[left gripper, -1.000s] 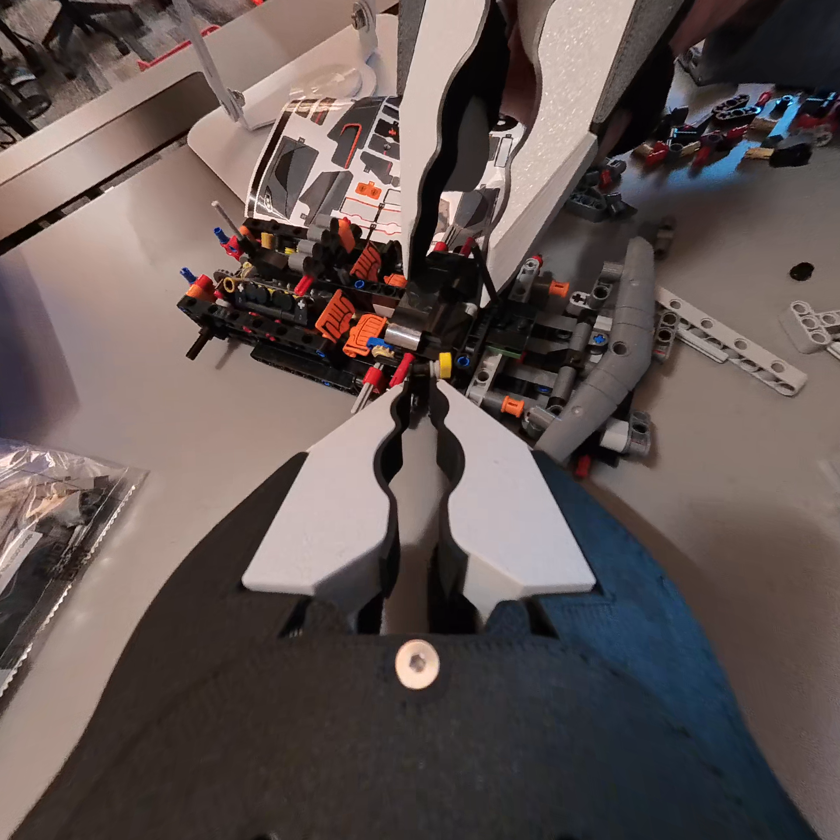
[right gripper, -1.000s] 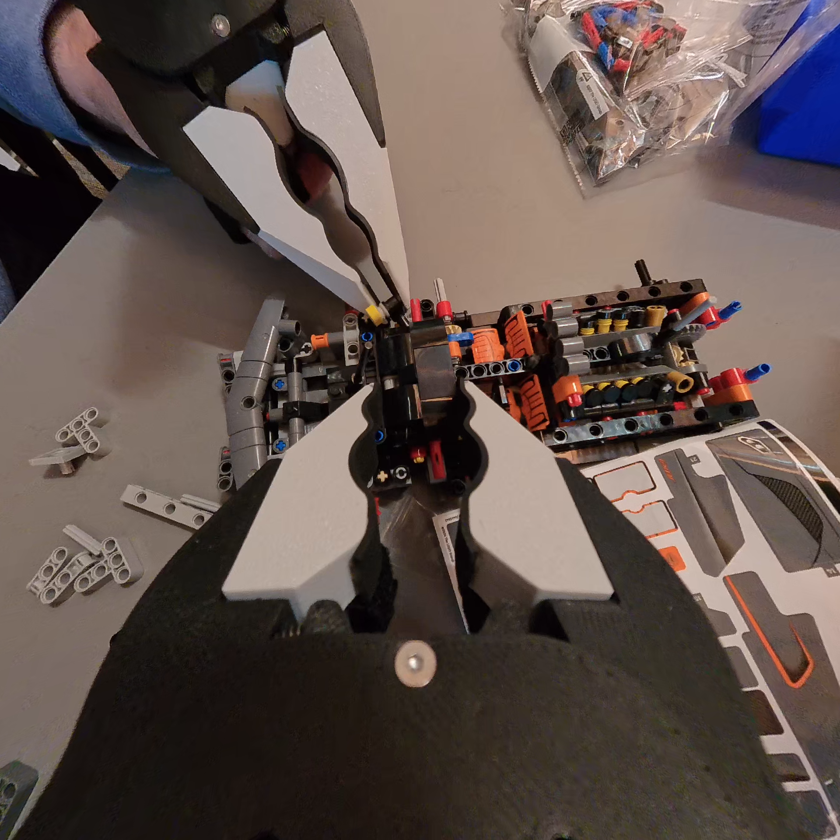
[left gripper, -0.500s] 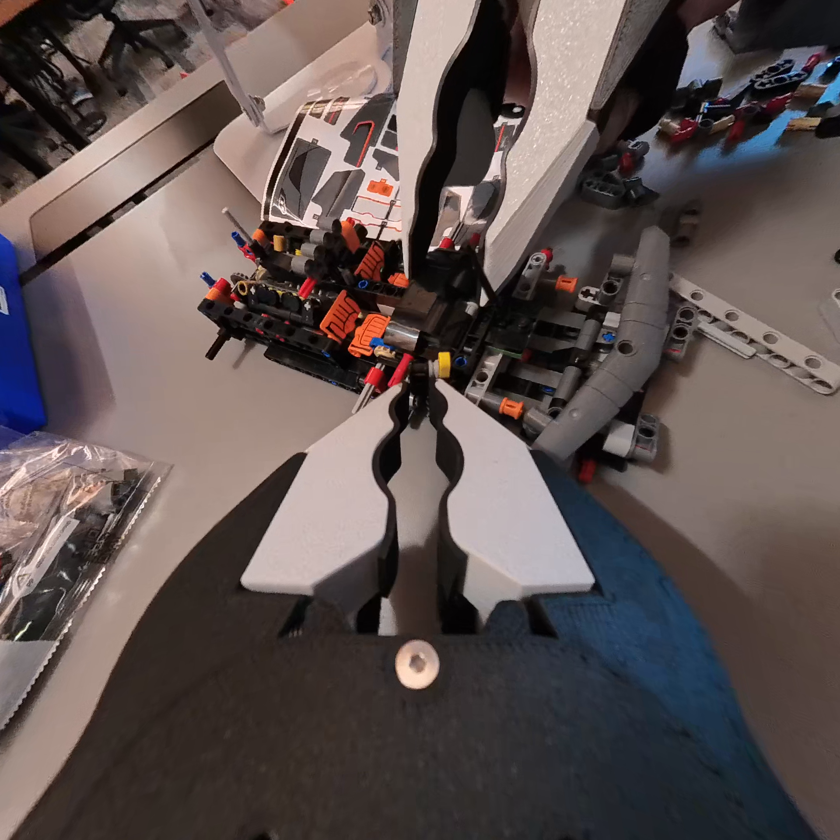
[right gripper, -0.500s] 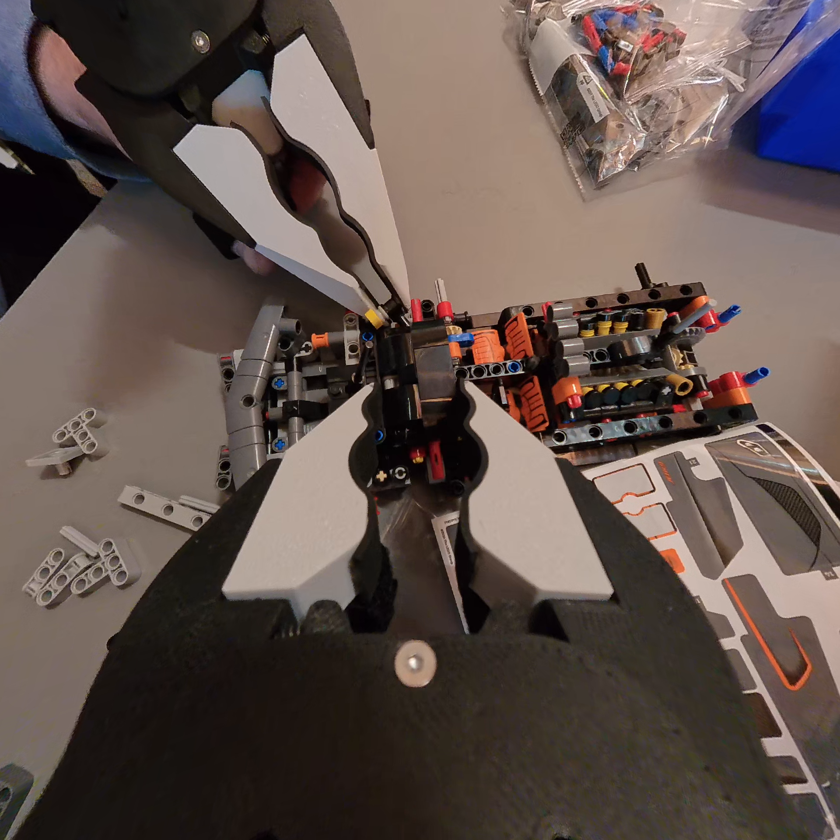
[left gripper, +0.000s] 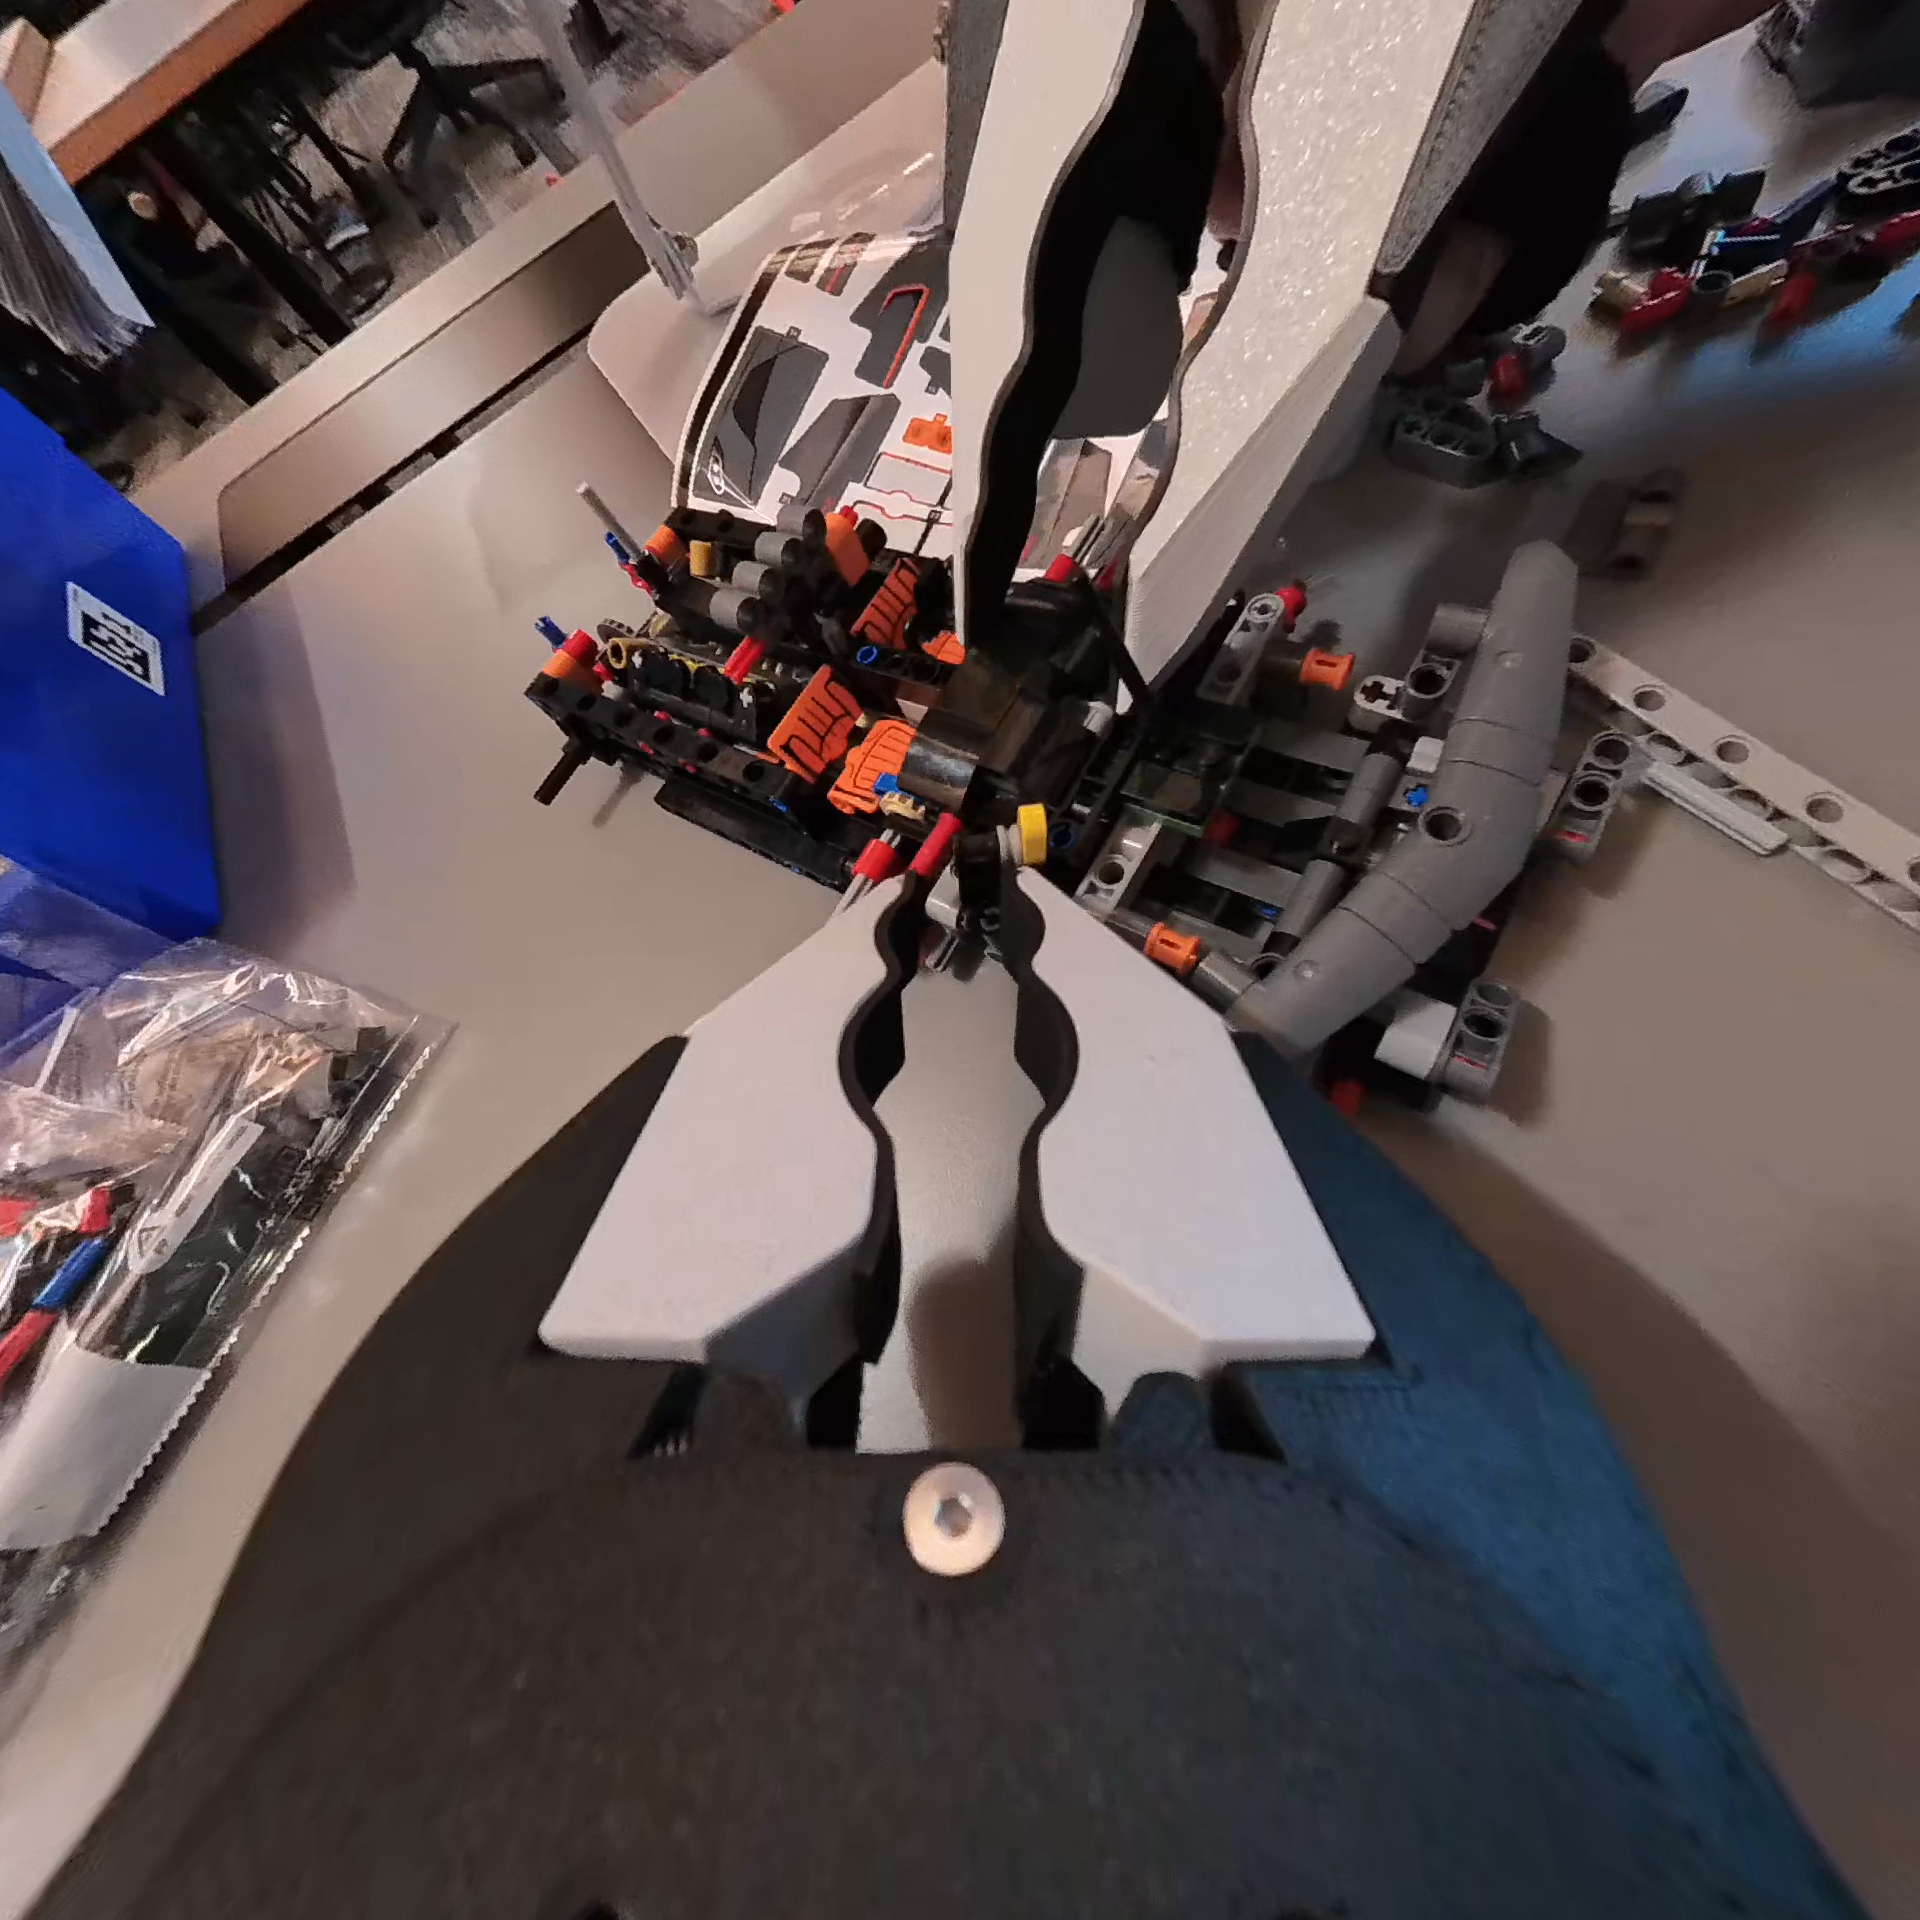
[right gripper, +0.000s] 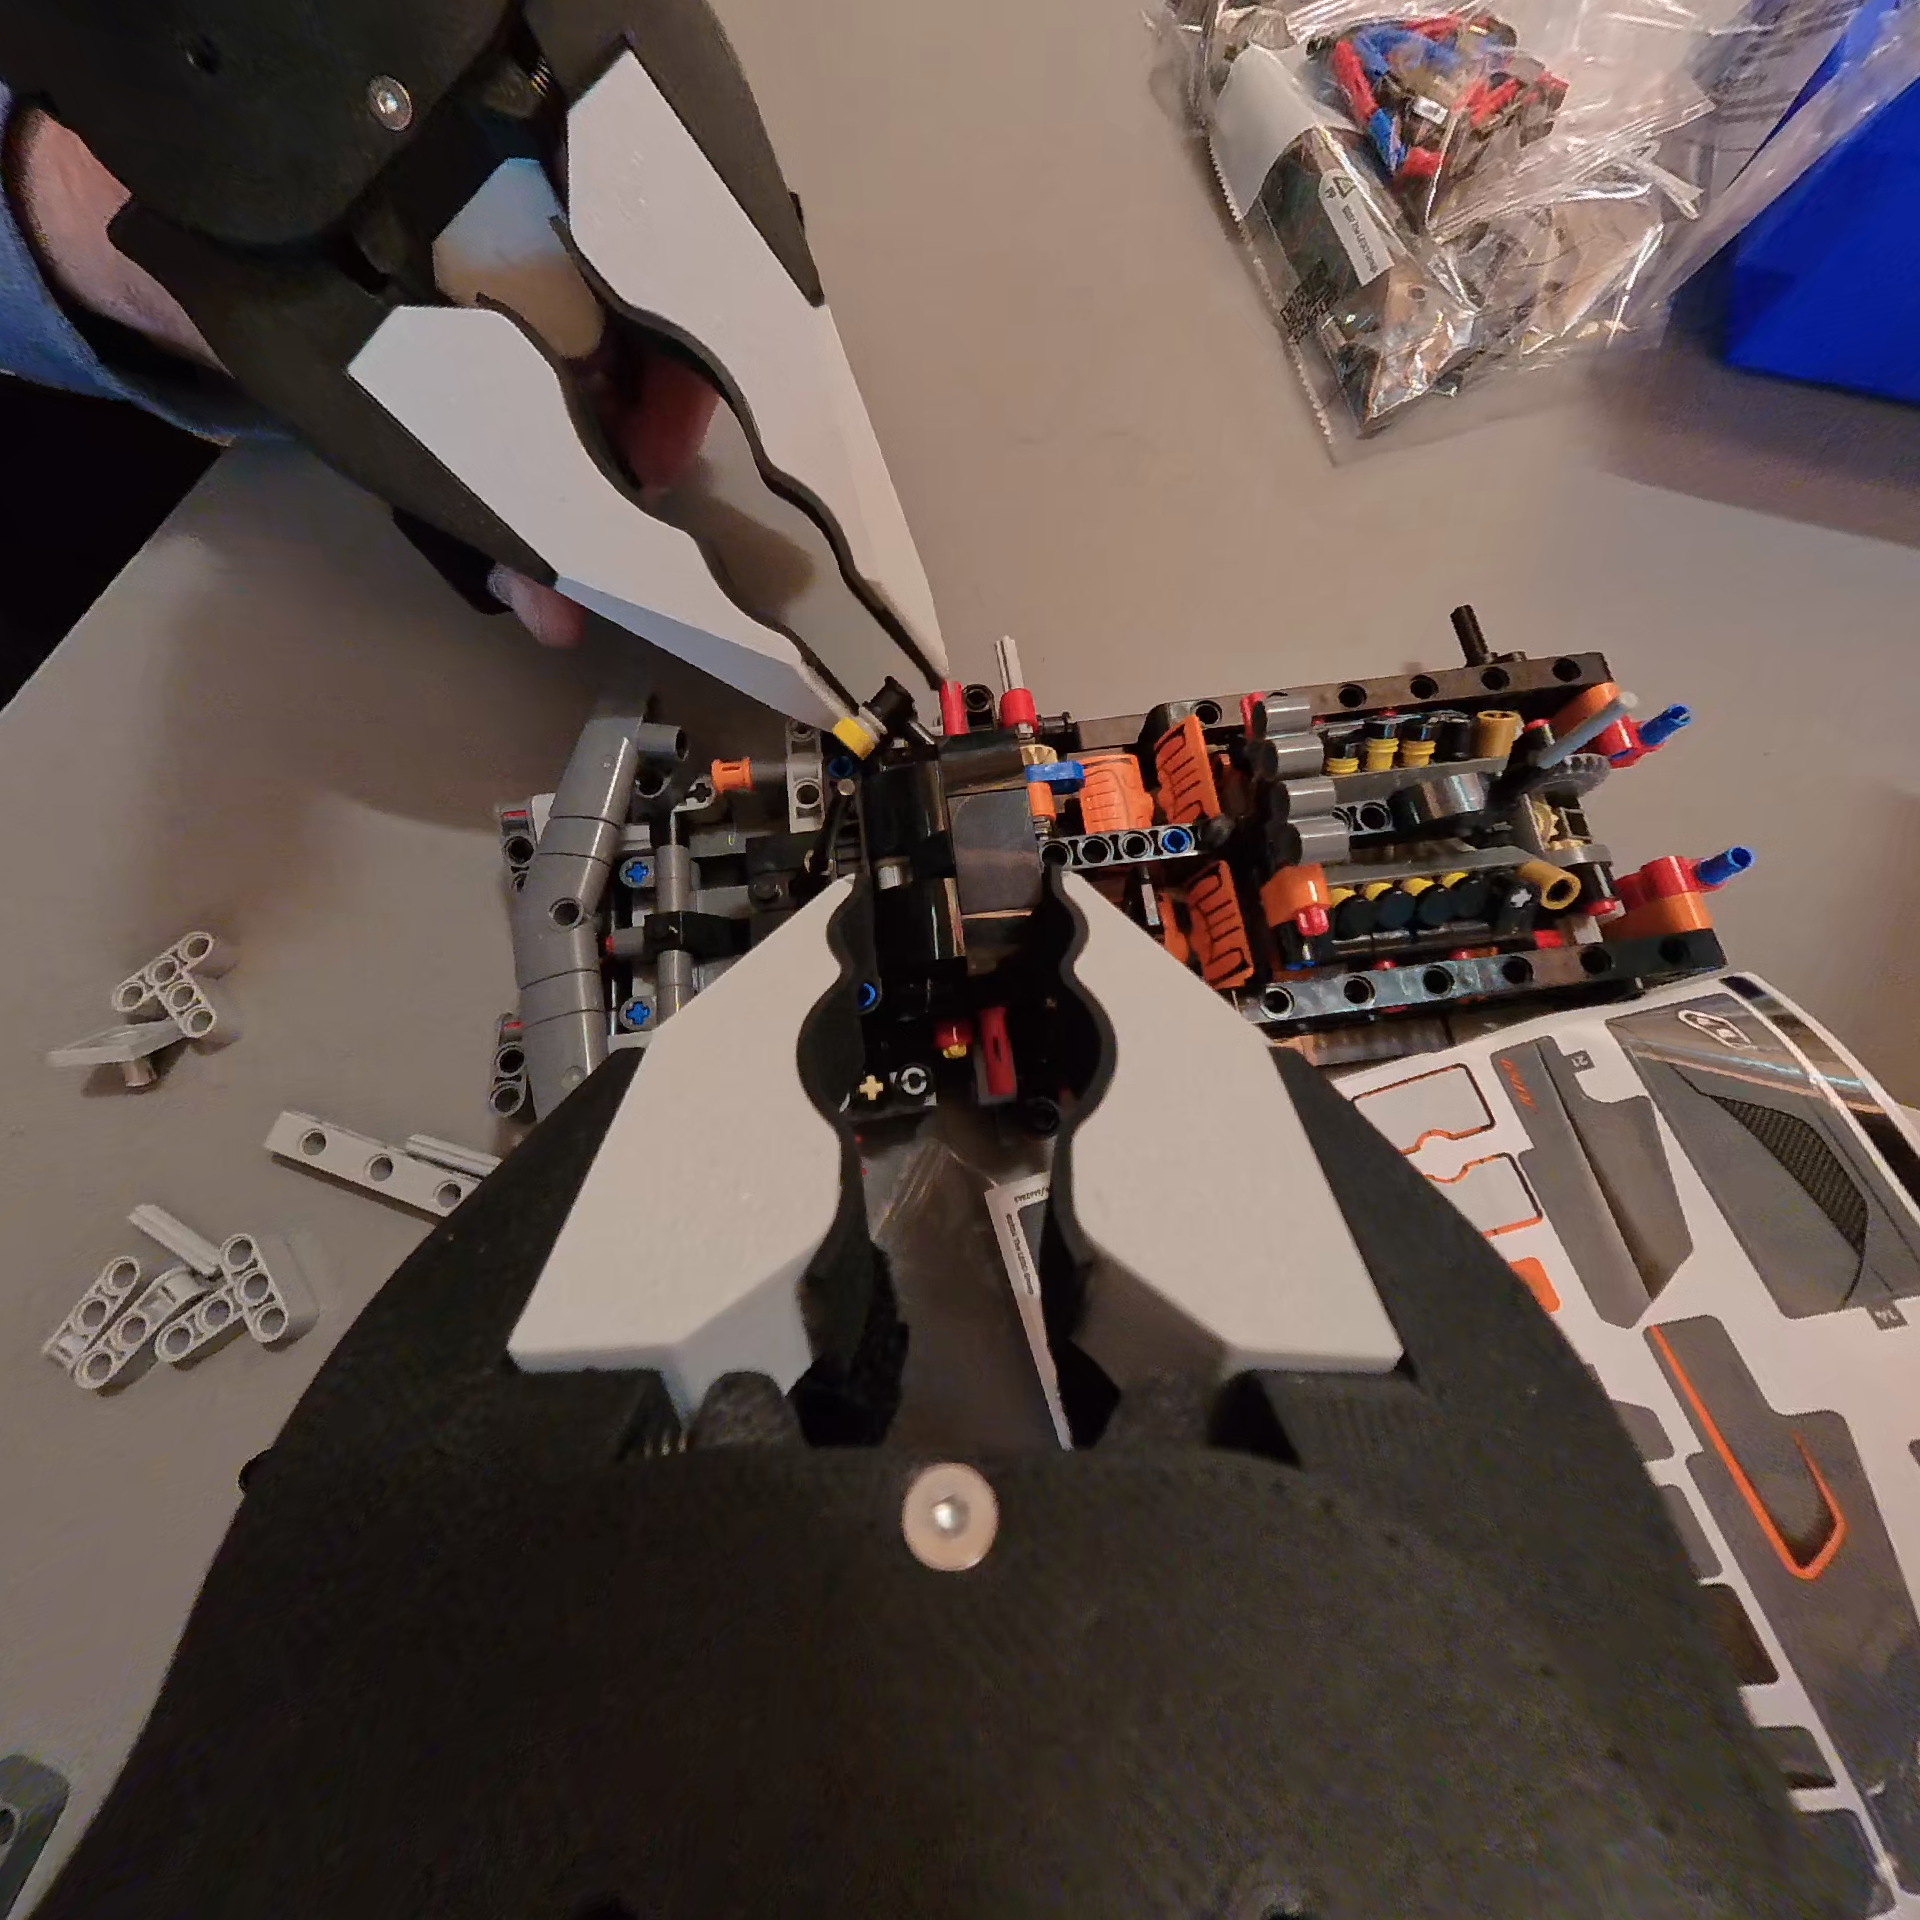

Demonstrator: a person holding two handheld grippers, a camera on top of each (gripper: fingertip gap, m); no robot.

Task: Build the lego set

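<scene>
- Left wrist view: the left gripper (left gripper: 961, 894) is seen pinched on a small black pin with a yellow bush (left gripper: 1031, 829) at the near edge of the lego chassis (left gripper: 935, 727), which rests on the grey table (left gripper: 416, 727) in front of the sticker sheet (left gripper: 821, 416).
- Right wrist view: the right gripper (right gripper: 961, 894) is seen clamped around the chassis's black middle block (right gripper: 935, 883); loose grey beams (right gripper: 177, 1309) are noted well apart at left, a parts bag (right gripper: 1455, 187) far right.

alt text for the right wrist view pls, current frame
The right gripper has its jaws clamped on the black centre block of a part-built Lego car chassis on a grey table, while the left gripper pinches a small black pin beside a yellow bush.
</scene>
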